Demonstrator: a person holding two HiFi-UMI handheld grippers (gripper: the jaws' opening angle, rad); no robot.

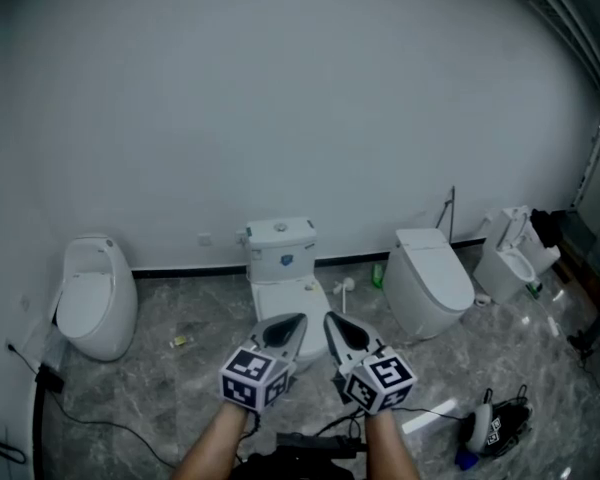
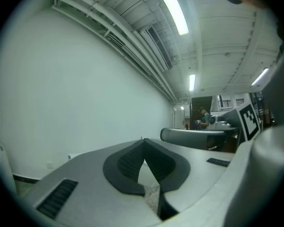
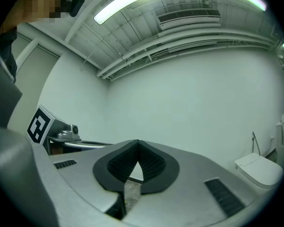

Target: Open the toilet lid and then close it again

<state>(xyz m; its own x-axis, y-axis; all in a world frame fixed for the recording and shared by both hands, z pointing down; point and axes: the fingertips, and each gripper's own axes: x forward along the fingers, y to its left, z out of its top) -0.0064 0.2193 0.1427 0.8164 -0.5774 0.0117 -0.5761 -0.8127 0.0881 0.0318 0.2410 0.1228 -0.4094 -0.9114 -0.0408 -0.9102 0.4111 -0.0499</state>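
Observation:
A white toilet (image 1: 286, 288) with its tank (image 1: 280, 247) against the back wall stands at the middle of the head view; its lid lies down, closed. Both grippers are held level in front of it and partly cover its bowl. My left gripper (image 1: 298, 320) is shut with nothing in it, its tips just before the toilet's front. My right gripper (image 1: 329, 319) is likewise shut and empty, beside the left one. In the left gripper view the shut jaws (image 2: 143, 142) face the wall. The right gripper view shows shut jaws (image 3: 138, 143) too.
Another white toilet (image 1: 97, 298) stands at the left, a third (image 1: 430, 278) at the right, also seen as the lidded toilet (image 3: 258, 169), and a fourth (image 1: 514, 256) further right with its lid up. A black cable (image 1: 100, 423) runs over the grey marble floor. A bag (image 1: 495, 426) lies at the lower right.

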